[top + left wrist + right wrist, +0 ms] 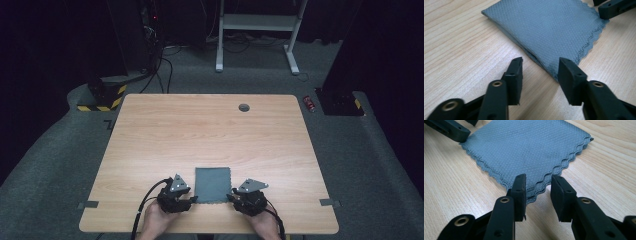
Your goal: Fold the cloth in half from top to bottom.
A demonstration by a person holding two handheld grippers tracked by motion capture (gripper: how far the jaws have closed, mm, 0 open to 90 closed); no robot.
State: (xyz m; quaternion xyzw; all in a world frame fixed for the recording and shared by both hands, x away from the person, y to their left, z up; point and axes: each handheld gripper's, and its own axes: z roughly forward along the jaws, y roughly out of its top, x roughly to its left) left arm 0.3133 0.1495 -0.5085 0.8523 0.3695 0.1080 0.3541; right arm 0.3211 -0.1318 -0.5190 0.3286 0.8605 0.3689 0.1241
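A light wooden table (200, 130) stands on grey carpet in a dark room. A folded grey cloth (213, 184) lies flat at lower centre of the high view, between the left gripper (192, 200) and right gripper (231, 194). Each gripper's jaws stand spread around a near corner of the cloth, pinching nothing.

A: What did the left gripper (192, 200) look like?
B: Black, with a grey three-cornered plate on top, brass rings in its arms and a black cable.
A: And the right gripper (231, 194)?
B: The same.
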